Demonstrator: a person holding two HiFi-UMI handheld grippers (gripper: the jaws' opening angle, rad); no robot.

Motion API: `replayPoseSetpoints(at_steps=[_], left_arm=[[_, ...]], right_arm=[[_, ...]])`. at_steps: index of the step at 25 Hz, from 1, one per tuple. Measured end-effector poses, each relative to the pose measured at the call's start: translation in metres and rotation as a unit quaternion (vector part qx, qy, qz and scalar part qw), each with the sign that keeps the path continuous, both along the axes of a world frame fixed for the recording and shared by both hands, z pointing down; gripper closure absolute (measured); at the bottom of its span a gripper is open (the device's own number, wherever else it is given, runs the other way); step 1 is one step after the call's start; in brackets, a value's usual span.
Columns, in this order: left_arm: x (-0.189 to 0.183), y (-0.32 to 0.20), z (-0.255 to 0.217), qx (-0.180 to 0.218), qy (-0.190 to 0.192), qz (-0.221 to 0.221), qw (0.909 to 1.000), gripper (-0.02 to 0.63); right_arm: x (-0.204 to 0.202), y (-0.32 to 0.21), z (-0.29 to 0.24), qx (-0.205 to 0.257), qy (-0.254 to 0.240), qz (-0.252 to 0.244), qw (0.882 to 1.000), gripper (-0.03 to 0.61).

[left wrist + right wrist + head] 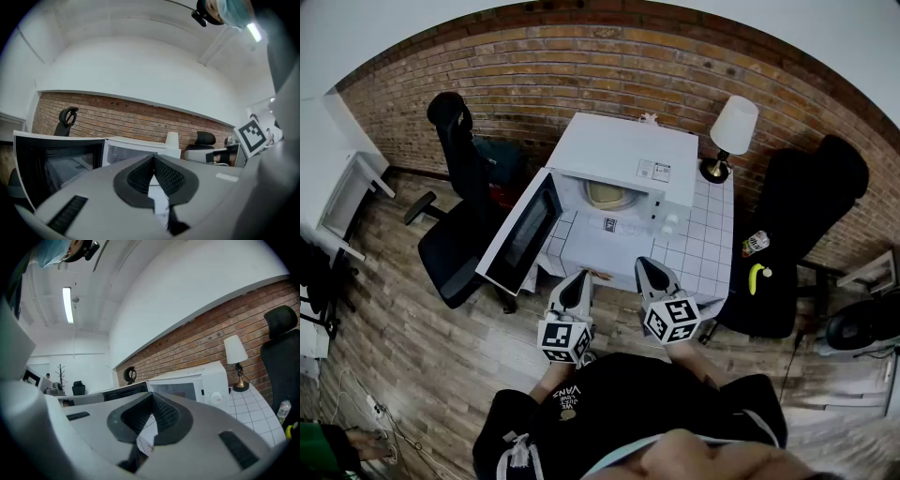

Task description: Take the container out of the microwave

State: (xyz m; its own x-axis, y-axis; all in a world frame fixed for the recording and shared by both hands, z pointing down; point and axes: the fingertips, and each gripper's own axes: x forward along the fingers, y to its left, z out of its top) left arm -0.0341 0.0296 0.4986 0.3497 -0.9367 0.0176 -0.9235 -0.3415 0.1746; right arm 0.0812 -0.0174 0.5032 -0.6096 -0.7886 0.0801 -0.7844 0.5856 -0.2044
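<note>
Ahead of both claws, inside the open microwave [623, 155], sits the container [609, 195], well apart from them. The left claw [577, 279] and right claw [650, 269] are each pressed together and empty. Reaching in like that would probably shove the container deeper. The door [525, 232], swung out beside the left claw, could get knocked.
</note>
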Motion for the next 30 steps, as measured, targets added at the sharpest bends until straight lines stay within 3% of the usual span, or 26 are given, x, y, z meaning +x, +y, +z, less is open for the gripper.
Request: replayPoseSetpoints(at_steps=[21, 30], left_arm=[[-0.053, -0.012, 0.016, -0.015, -0.009, 0.110, 0.9937, 0.604], [-0.041, -0.034, 0.022, -0.025, -0.002, 0.121, 0.9923, 0.604]], right_arm=[[-0.054, 0.002, 0.010, -0.017, -0.053, 0.090, 0.994, 0.574], [-0.045, -0.016, 0.019, -0.029, -0.044, 0.094, 0.994, 0.574]])
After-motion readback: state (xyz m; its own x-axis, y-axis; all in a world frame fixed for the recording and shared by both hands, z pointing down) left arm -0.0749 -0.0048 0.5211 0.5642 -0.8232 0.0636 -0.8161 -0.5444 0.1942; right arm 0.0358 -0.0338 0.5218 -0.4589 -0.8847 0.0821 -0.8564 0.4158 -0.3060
